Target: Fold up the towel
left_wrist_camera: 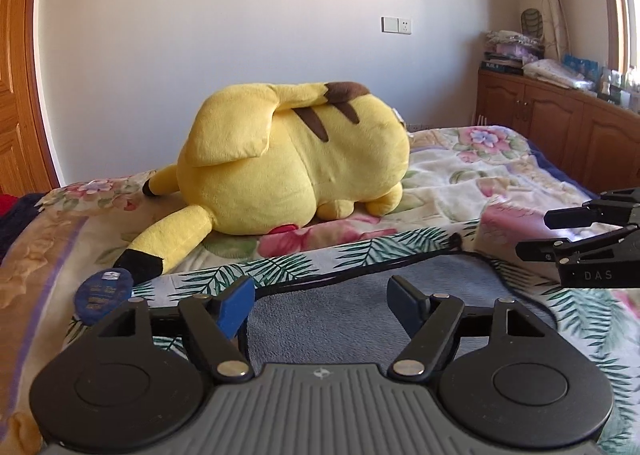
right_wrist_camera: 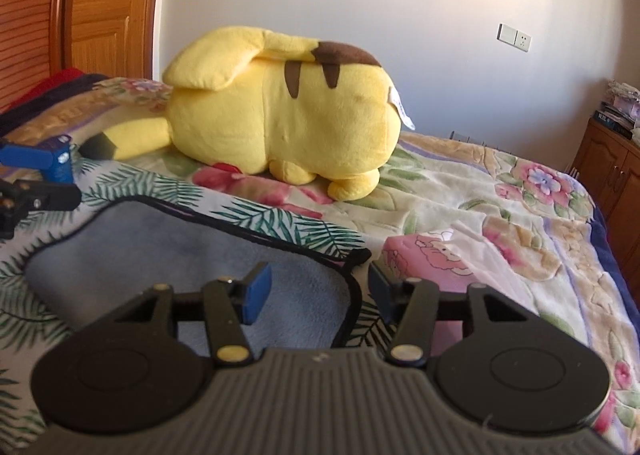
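The towel [left_wrist_camera: 336, 315] is grey-blue with a black hem and lies flat on a palm-leaf cloth on the bed; it also shows in the right wrist view [right_wrist_camera: 168, 251]. My left gripper [left_wrist_camera: 320, 305] is open and empty, just above the towel near its far edge. My right gripper [right_wrist_camera: 318, 293] is open and empty, with its jaws on either side of the towel's far right corner [right_wrist_camera: 358, 255]. The right gripper also shows at the right edge of the left wrist view [left_wrist_camera: 532, 235], and the left gripper at the left edge of the right wrist view [right_wrist_camera: 60, 175].
A large yellow plush toy [left_wrist_camera: 296, 163] lies on the floral bedspread [left_wrist_camera: 480, 175] just beyond the towel. A blue round tag [left_wrist_camera: 105, 293] lies by the plush's ear. A wooden cabinet [left_wrist_camera: 560, 123] with stacked items stands at the right, a wooden door [right_wrist_camera: 104, 3] at the left.
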Demonstrator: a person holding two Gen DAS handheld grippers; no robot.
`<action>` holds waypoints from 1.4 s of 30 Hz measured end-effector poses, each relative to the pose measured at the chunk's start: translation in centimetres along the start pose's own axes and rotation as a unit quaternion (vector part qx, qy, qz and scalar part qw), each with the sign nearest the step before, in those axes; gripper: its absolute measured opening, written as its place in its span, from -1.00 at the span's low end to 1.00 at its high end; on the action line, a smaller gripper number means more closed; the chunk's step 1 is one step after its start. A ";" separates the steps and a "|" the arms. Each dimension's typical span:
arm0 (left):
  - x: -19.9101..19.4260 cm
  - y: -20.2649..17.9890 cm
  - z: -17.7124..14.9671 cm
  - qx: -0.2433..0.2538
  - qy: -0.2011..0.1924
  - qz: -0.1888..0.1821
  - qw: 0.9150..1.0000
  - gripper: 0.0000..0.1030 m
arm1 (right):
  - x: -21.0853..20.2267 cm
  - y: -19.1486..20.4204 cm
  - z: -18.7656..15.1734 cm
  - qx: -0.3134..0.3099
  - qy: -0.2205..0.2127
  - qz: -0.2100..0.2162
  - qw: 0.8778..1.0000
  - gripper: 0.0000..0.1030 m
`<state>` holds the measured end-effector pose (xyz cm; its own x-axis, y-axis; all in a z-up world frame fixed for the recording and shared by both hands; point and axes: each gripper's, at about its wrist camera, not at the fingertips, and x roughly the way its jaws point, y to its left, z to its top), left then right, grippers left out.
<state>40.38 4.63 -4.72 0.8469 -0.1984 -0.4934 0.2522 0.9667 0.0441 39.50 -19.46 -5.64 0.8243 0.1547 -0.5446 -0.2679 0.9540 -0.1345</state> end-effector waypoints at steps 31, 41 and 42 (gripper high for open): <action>-16.7 -4.8 4.3 0.037 -0.047 0.004 0.998 0.45 | -14.4 -0.3 2.3 0.036 -0.043 0.008 0.998 0.11; -19.3 -6.2 4.0 0.038 -0.058 0.012 0.998 0.67 | -16.7 -0.9 1.4 0.048 -0.053 0.005 0.997 0.61; -19.5 -6.2 4.0 0.037 -0.058 0.012 0.998 0.67 | -17.0 -1.0 1.3 0.050 -0.054 0.005 0.997 0.69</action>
<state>24.13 1.86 8.12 0.9005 -0.1972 -0.3875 0.2619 0.9574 0.1213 26.42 -22.67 4.83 0.8723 0.1853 -0.4525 -0.2297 0.9723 -0.0445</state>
